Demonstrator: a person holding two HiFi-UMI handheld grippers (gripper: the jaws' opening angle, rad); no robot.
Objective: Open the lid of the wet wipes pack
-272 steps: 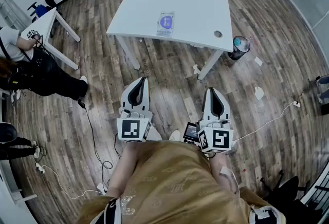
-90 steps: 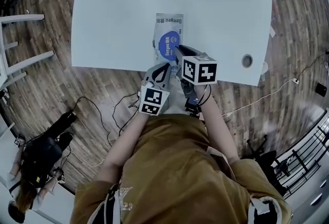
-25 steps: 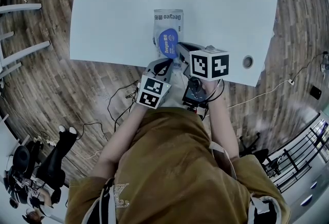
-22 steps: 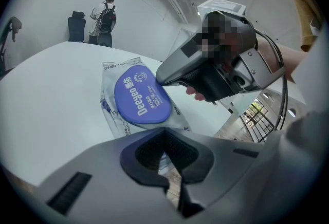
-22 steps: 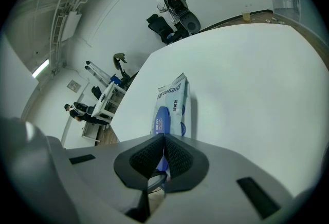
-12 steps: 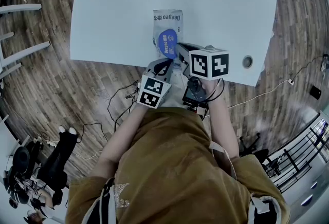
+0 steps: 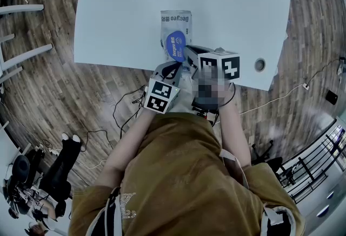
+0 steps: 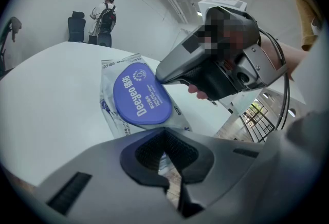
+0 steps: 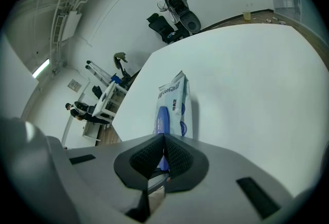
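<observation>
Got the white soft-plastic wet wipes pack (image 7: 177, 19) lying flat at the near edge of the white table (image 7: 119, 13). Clamping the end by that edge in the closed left gripper (image 8: 164, 138), likely to anchor it. Pinching the blue oval lid (image 7: 175, 44) by its rim with the right gripper (image 9: 163, 141), seemingly ready for peeling up.

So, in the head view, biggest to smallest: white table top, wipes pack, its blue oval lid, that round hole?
Largest to smallest, as they look in the head view:
1. white rectangular table top
2. pale plastic wet wipes pack
3. blue oval lid
4. small round grey hole in the table
</observation>
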